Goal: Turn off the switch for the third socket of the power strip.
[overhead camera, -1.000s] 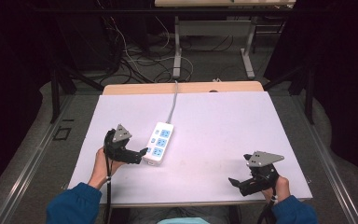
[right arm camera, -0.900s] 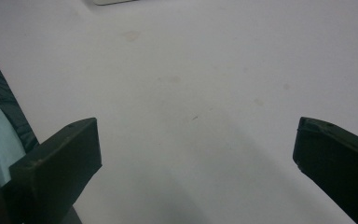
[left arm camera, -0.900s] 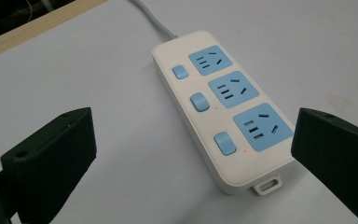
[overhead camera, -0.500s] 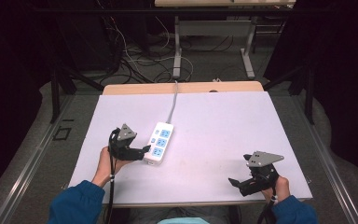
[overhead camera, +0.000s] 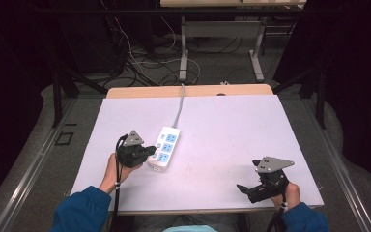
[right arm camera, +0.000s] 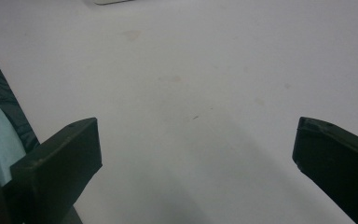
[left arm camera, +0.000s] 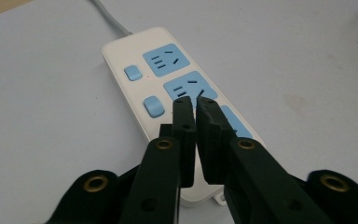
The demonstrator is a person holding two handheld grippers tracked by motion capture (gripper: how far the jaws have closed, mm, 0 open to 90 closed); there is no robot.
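Jaws of the left gripper (left arm camera: 195, 105) have just closed together, empty, tips above the one white power strip (overhead camera: 164, 147) at frame centre-left; right gripper (overhead camera: 251, 189) rests wide open lower right.

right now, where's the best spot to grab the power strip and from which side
Probably across its narrow width at the near end, coming down from above. The power strip lies flat, long and slim, so the long edges give parallel faces. Its cord leaves the far end. The left hand-held gripper, shut, would need to open first.

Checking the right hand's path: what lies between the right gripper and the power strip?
Bare white tabletop, in the high view, between right gripper and power strip.
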